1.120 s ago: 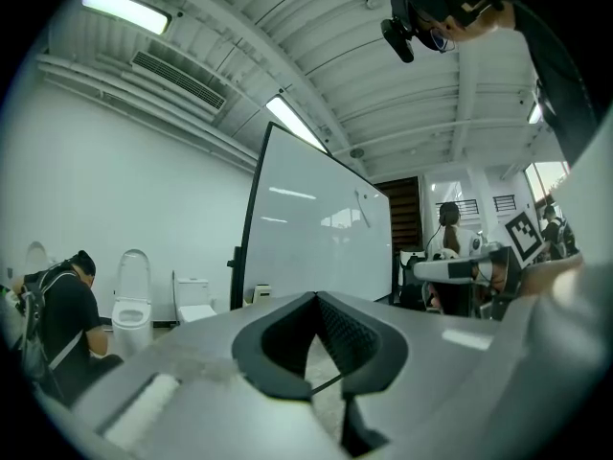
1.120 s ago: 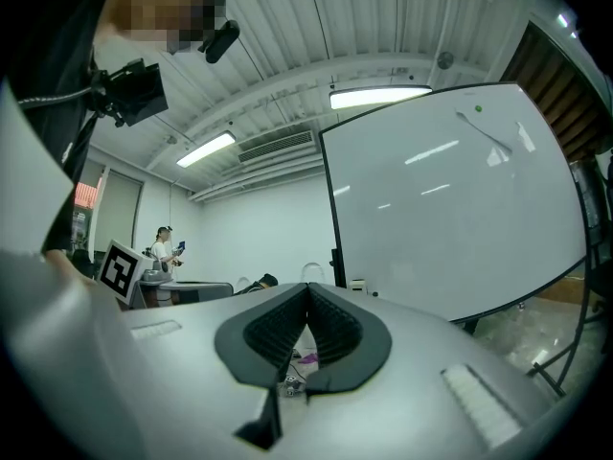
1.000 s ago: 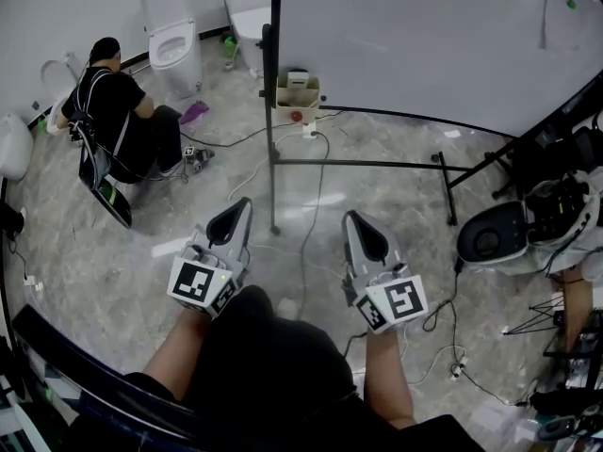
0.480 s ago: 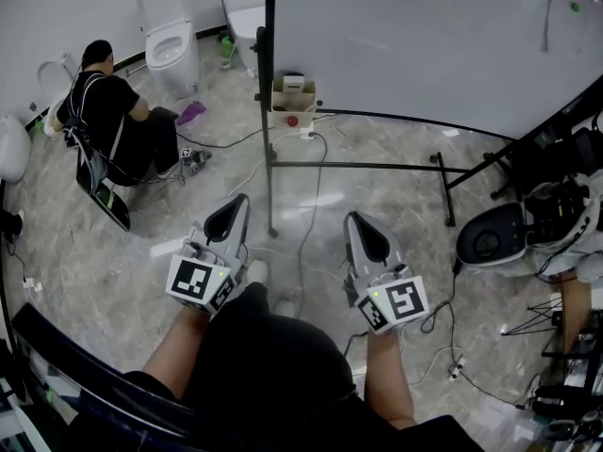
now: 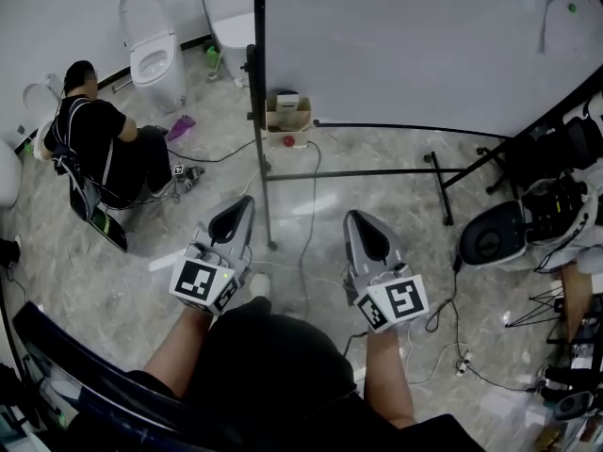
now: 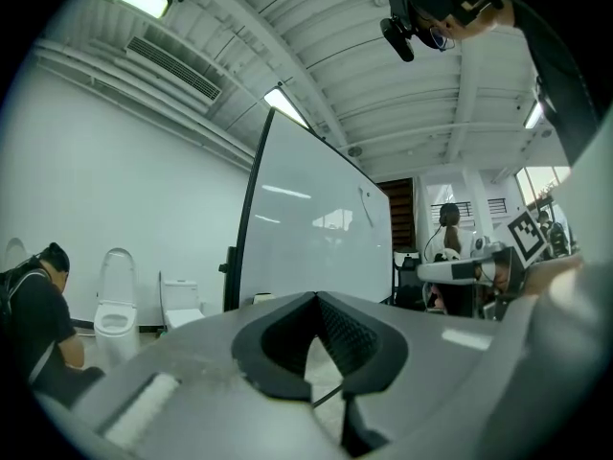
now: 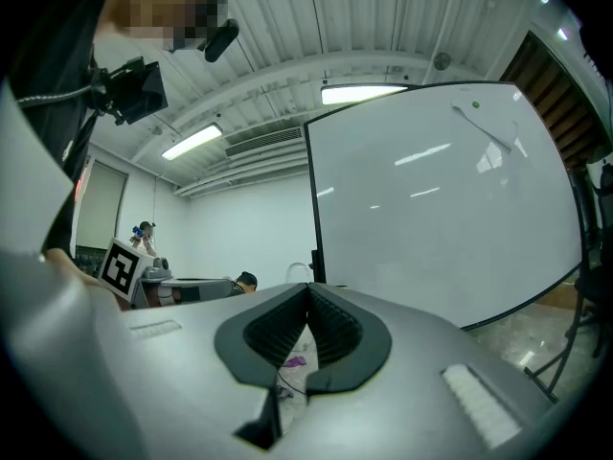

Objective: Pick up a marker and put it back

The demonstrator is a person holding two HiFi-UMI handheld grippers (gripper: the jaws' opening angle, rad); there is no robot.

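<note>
— Where are the two grippers?
— Side by side over the marble floor (image 5: 113,262), close in front of the person holding them. The left gripper (image 5: 245,201) and the right gripper (image 5: 350,215) both point toward the whiteboard (image 5: 415,45) on the far side.
— Wide or narrow?
— Both narrow. On each one the jaw tips meet, leaving only the hollow of the dark pads behind them. Nothing sits between either pair. Through the hollows I see just floor and a cable (image 5: 307,217).
— And the marker?
— I cannot pick one out for certain. A small box (image 5: 287,117) hangs on the board's stand (image 5: 267,205) at the board's left edge, well apart from both grippers. Something white sits in it and a red bit (image 5: 287,141) shows just below, but both are too small to name.
— Anything on the board itself?
— A green dot (image 5: 570,8) near its far right corner, with a thin line beside it.
— Who else is in the room?
— A person in black (image 5: 94,144) crouches at the far left, beside a white toilet (image 5: 155,55). A dark bowl (image 5: 490,238) sits on the floor to the right, next to a tangle of gear.
</note>
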